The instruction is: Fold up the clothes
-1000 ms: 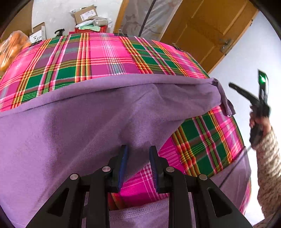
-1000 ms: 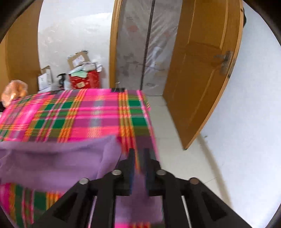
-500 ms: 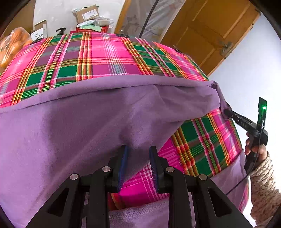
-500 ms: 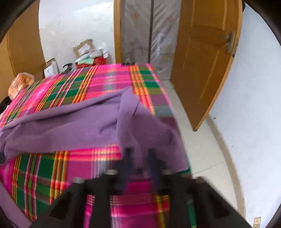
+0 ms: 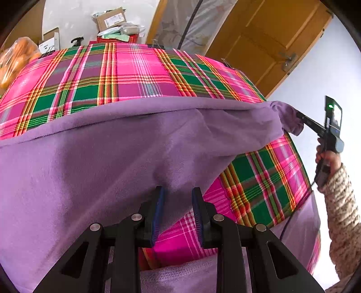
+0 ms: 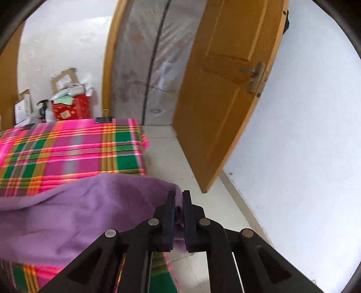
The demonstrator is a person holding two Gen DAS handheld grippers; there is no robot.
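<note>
The purple garment (image 5: 117,153) fills so much of the left wrist view that its left and lower edges run out of frame, and its full shape cannot be made out. The right wrist view is motion-blurred over the plaid cloth (image 6: 67,153), so its pattern smears there. The desk itself is hidden under that pink-and-green plaid cloth, which is clipped at the far edge by a binder clip (image 6: 104,119).

Beyond the desk stand cardboard boxes (image 5: 110,19) and a red box (image 6: 71,109) against the wall, with an open wooden door (image 6: 225,94) to the right. An orange bag (image 5: 13,60) sits at the far left.

The left gripper (image 5: 178,200) has its jaws partly open, with a fold of the purple garment lying between them but not pinched. The right gripper (image 6: 178,202) has its jaws nearly together, clamped on a corner of the garment and lifting it off the desk's right edge; a hand (image 5: 327,157) in a speckled sleeve (image 5: 343,214) holds it.
</note>
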